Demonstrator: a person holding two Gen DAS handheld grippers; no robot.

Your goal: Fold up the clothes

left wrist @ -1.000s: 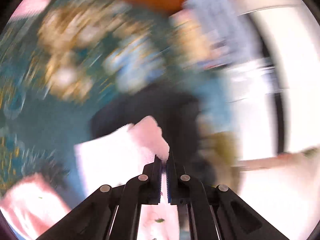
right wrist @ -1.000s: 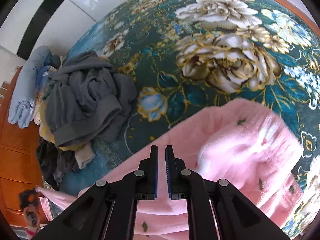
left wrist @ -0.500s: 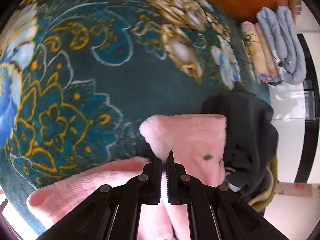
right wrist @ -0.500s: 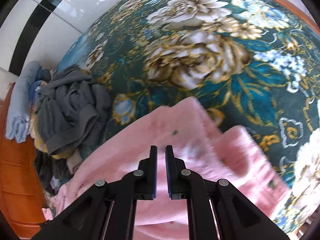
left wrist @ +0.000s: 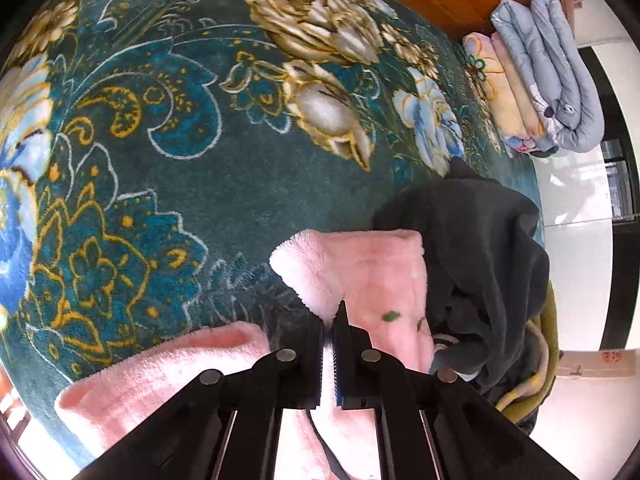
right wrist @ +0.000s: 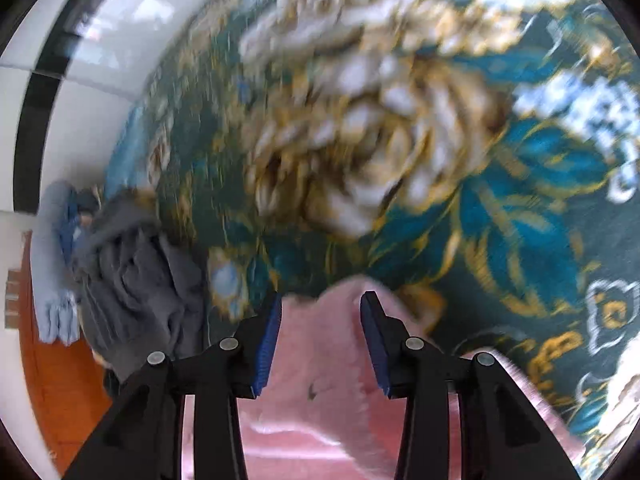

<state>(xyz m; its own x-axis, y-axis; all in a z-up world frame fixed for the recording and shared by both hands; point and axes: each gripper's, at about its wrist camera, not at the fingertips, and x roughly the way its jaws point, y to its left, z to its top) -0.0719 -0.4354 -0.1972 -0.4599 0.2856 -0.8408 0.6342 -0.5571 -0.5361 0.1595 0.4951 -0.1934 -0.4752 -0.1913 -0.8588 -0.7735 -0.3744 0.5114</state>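
Left wrist view: the left gripper has its jaws pressed together on an edge of the pink fleece garment, pinching the fabric just below a turned-up flap that lies on the floral blanket. A second lobe of that garment lies to the lower left on the blanket, and a heap of dark grey clothes touches the flap on its right side; folded quilts are stacked at the far edge, well apart from the work. In the right wrist view, which is blurred by motion, the right gripper has just been opening: its jaws stand spread with the pink fleece garment lying between and beneath them, the pads not pressing on it. The grey heap appears at the left of that view. Judged from this arrangement, the step in hand is laying a fold down on the blanket, one side let go and the other held. To do it well, the pinching side should probably lower the edge until it rests flat and aligned with the layer beneath before letting go, keeping the flap clear of the dark clothes so that nothing is dragged along. The spread gripper would best lift straight away from the pile, since fleece clings and a sideways pull could disturb the fold.
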